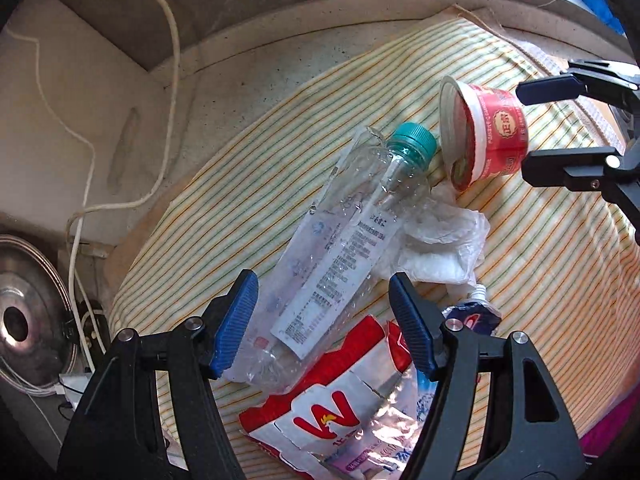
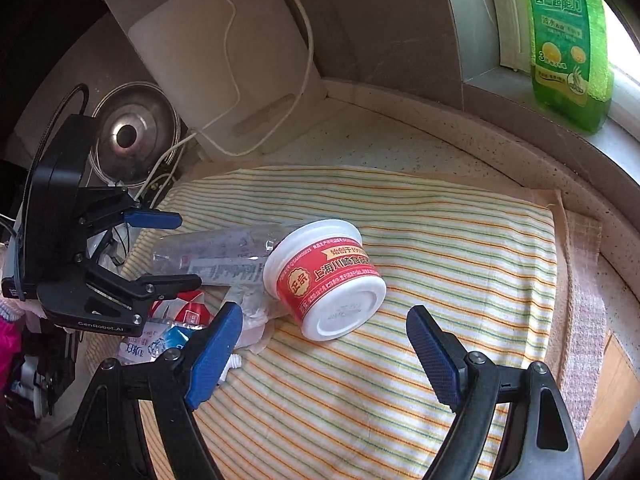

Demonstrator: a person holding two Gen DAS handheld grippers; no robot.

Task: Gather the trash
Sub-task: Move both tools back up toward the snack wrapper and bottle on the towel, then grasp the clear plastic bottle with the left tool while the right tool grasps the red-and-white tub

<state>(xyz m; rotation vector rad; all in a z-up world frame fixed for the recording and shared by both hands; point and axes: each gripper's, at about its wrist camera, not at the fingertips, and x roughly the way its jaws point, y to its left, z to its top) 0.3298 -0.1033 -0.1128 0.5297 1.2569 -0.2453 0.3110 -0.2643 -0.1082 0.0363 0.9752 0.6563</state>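
Note:
A crushed clear plastic bottle [image 1: 344,236] with a teal cap lies on a striped cloth [image 1: 248,184]. My left gripper [image 1: 324,308] is open with its jaws on either side of the bottle's lower end, not closed on it. A red and white wrapper [image 1: 340,412] lies under the bottle's base. A crumpled clear bag [image 1: 440,244] lies beside it. A red and white tub [image 2: 326,278] lies on its side on the cloth. My right gripper [image 2: 324,344] is open just in front of the tub's base, and also shows in the left wrist view [image 1: 524,130].
A white cutting board [image 2: 224,56] leans against the back wall with a white cable [image 2: 308,40] over it. A metal pot lid [image 2: 130,134] stands at the left. A green detergent bottle [image 2: 568,40] stands on the windowsill. The stone counter [image 2: 440,144] surrounds the cloth.

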